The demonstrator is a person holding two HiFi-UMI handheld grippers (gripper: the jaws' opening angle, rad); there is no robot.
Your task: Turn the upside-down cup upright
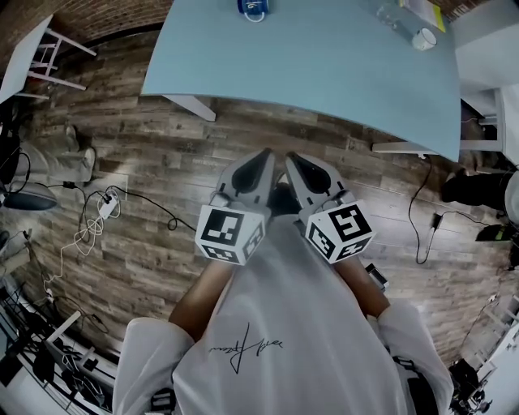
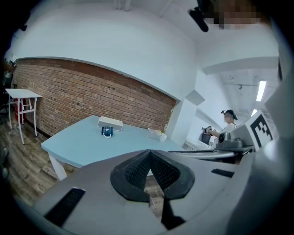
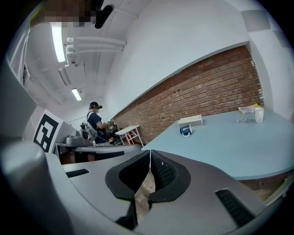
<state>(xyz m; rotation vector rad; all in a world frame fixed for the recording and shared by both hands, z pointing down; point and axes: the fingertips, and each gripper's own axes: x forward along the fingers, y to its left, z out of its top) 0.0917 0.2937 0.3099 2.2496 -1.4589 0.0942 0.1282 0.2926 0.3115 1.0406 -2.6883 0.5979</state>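
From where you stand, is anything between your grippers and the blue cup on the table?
Nothing visible: only open floor and bare table lie between the left gripper, the right gripper and the blue cup. The white box sits behind it.

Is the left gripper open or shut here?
Shut: the left gripper has its jaw tips touching in its own view, with nothing between them.

White T-shirt [image 1: 308,340], grey left claw [image 1: 264,156], grey right claw [image 1: 292,159]

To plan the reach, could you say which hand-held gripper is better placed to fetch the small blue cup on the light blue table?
Left, marginally: the small blue cup sits slightly on its side of the light blue table. Both the left hand-held gripper and right hand-held gripper are shut, empty.
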